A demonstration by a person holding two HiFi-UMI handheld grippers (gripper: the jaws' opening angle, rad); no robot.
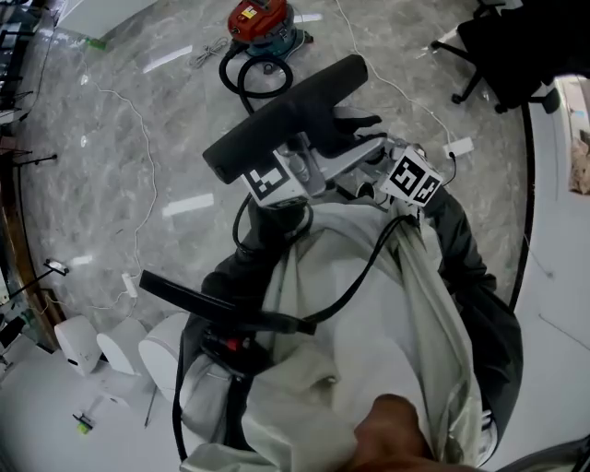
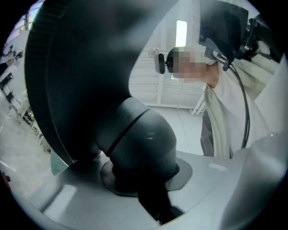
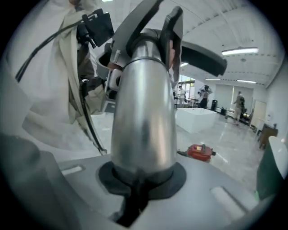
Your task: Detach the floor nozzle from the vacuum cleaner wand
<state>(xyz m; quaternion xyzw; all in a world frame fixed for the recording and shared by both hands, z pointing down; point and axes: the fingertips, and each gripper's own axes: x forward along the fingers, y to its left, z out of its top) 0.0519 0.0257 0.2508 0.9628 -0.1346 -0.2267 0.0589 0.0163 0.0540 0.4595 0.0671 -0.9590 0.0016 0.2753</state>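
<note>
The black floor nozzle point(image 1: 286, 115) is held up in front of the person, its long head slanting across the top of the head view. My left gripper point(image 1: 304, 157) is shut on the nozzle's dark grey neck point(image 2: 144, 143), just under the broad head point(image 2: 81, 67); the pads are hidden beneath it. My right gripper point(image 1: 376, 171) is shut on the silver wand tube point(image 3: 144, 121), which runs up to a black collar point(image 3: 155, 27) where it meets the nozzle point(image 3: 202, 56). In the head view the short silver wand point(image 1: 355, 159) lies between the two marker cubes. Nozzle and wand look joined.
A red vacuum body point(image 1: 258, 20) with a coiled black hose point(image 1: 251, 76) sits on the marble floor beyond. A black office chair point(image 1: 498, 46) stands upper right, a white counter edge point(image 1: 562, 230) at the right, white devices point(image 1: 101, 346) lower left. Cables cross the floor. People point(image 3: 236, 108) stand far off.
</note>
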